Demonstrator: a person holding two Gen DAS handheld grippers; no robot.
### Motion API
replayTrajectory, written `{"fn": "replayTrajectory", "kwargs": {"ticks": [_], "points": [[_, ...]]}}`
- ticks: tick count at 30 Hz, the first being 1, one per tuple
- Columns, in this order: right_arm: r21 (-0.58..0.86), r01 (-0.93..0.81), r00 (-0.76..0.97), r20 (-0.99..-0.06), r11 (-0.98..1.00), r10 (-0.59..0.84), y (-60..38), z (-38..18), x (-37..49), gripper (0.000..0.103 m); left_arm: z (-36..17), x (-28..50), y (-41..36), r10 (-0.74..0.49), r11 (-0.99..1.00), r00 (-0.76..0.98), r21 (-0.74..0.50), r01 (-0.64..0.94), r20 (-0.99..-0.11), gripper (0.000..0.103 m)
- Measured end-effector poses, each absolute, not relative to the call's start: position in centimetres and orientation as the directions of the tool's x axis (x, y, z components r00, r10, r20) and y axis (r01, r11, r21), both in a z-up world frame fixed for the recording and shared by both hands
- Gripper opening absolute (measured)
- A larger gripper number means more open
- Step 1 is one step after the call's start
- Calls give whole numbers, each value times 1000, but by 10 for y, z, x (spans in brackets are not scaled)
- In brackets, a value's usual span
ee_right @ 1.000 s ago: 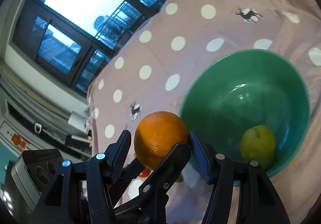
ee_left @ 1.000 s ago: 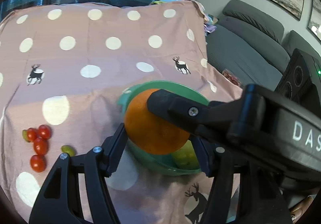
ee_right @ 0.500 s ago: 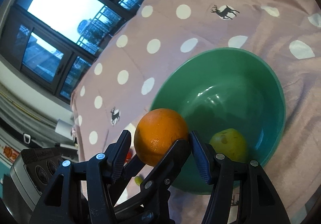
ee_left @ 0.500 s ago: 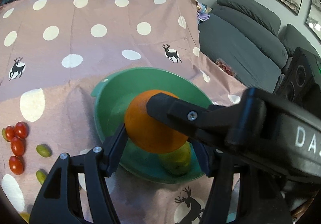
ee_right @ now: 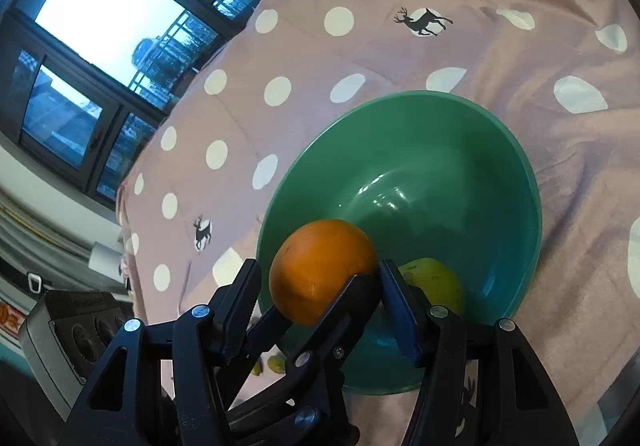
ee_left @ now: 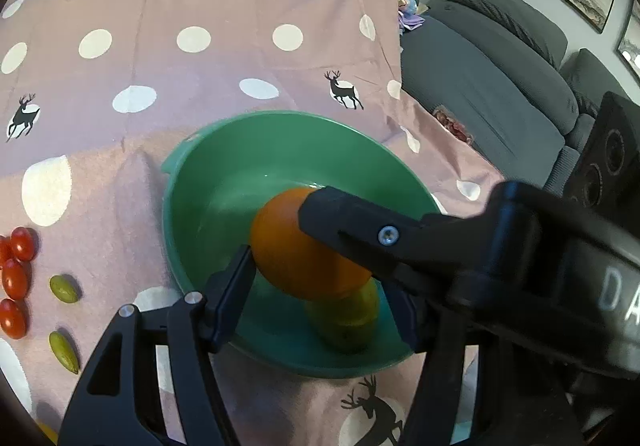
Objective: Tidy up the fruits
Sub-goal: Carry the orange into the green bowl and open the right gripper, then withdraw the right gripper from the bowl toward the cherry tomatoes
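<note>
An orange (ee_left: 296, 254) is held jointly between my two crossed grippers, just above the near side of a green bowl (ee_left: 224, 182). My left gripper (ee_left: 320, 298) is shut on it; my right gripper (ee_right: 320, 286) is shut on it too (ee_right: 316, 266). The right gripper's finger (ee_left: 360, 218) crosses over the orange in the left wrist view. A yellow-green fruit (ee_right: 436, 282) lies in the bowl (ee_right: 440, 150) under the orange, also seen in the left wrist view (ee_left: 348, 322).
Red cherry tomatoes (ee_left: 16, 278) and small green fruits (ee_left: 64, 288) lie on the pink dotted cloth (ee_left: 200, 78) left of the bowl. A grey sofa (ee_left: 500, 78) stands past the table's right edge. Windows are behind.
Both grippers carried the orange forward and down, from beside the bowl's rim to over the bowl's inside. The bowl looks larger and closer.
</note>
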State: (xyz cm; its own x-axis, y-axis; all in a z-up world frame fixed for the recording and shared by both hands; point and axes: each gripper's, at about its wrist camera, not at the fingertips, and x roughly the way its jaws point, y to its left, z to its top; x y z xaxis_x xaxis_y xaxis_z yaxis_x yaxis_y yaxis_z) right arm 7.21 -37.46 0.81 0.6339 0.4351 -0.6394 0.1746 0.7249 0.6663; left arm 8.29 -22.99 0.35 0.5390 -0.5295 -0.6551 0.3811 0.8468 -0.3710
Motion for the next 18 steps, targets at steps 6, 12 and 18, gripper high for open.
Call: {"fn": "replayTrajectory", "kwargs": {"ticks": [6, 12, 18], "points": [[641, 190, 653, -648, 744, 391, -373, 12, 71, 63, 8, 79, -225, -504, 863, 570, -346, 368, -649, 66], [632, 181, 673, -638, 753, 374, -372, 17, 68, 63, 16, 69, -209, -494, 869, 589, -340, 360, -639, 73], [611, 164, 698, -627, 775, 347, -364, 28, 65, 63, 29, 48, -169, -496, 865, 647, -396, 310, -579, 86]]}}
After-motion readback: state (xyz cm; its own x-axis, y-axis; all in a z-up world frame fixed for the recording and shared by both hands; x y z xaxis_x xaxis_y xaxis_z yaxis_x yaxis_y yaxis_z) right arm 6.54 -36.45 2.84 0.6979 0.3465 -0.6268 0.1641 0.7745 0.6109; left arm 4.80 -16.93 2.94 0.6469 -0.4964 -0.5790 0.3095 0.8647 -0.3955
